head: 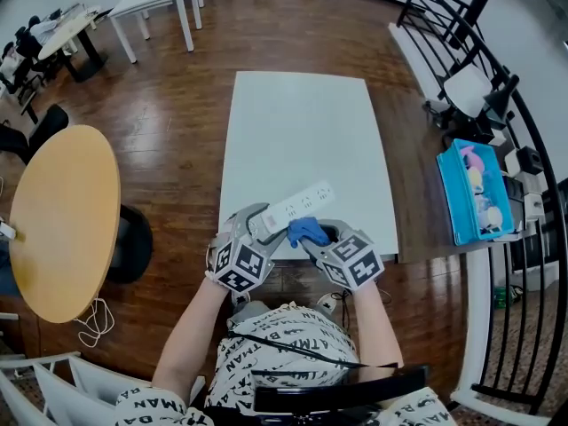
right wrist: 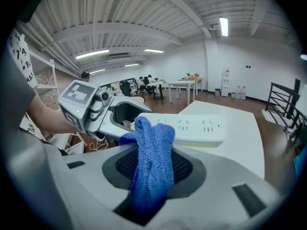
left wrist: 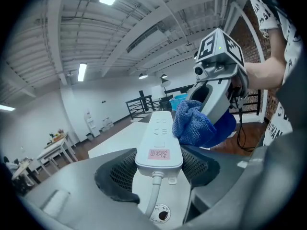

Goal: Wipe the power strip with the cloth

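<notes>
**Left tongs (head: 255,226) grip the white plastic power strip (head: 293,209); right tongs (head: 318,238) press a blue terry cloth (head: 306,231) to it**

The power strip lies slantwise over the near edge of the white rectangular table (head: 297,122), its cable end toward the person and its far end angled up and to the right in the head view. In the left gripper view the left tongs stand wide apart, with the strip's cable end lodged between the two dark ribbed pads (left wrist: 115,178), which bear on its long sides. The white cable (left wrist: 152,198) drops down from that end between the jaws.

The right tongs are nearly closed, pinching the bunched cloth. In the right gripper view the cloth rises out of the jaws as a thick fold, and its top lies against the near long edge of the strip. From the left gripper view the cloth sits on the strip's right side, just beyond the left tongs. The two tongs are close together at the table's near edge, left at the strip's end, right beside it.
</notes>
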`<state>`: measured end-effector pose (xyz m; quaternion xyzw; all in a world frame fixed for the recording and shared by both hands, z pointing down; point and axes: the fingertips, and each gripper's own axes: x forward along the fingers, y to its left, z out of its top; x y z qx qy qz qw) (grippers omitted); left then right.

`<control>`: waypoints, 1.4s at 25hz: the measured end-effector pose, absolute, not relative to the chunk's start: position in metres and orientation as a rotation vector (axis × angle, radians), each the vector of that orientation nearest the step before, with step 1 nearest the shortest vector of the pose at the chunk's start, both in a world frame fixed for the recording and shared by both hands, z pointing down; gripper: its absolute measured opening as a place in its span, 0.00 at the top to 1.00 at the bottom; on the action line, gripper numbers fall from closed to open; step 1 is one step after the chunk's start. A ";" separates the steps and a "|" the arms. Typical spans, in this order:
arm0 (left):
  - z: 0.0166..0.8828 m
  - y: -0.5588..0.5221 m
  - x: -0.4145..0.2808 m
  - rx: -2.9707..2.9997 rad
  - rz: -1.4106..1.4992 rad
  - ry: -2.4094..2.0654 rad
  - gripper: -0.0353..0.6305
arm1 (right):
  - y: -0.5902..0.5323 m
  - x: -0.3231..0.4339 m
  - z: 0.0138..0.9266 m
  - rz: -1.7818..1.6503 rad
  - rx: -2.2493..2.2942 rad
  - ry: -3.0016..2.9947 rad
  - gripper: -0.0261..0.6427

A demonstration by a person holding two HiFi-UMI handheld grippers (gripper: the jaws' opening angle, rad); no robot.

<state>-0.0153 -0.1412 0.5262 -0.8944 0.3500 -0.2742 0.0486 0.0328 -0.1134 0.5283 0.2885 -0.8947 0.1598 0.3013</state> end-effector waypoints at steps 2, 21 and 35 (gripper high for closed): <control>0.524 -0.139 -0.014 -2.723 -0.828 1.059 0.52 | -0.116 0.039 0.527 0.451 0.785 -2.388 0.76; 0.512 -0.115 -0.015 -2.710 -0.805 0.950 0.52 | -0.154 0.145 0.515 0.451 1.049 -2.269 0.76; 0.517 -0.078 0.011 -2.641 -0.846 0.673 0.52 | -0.172 0.144 0.493 0.426 1.072 -2.333 0.76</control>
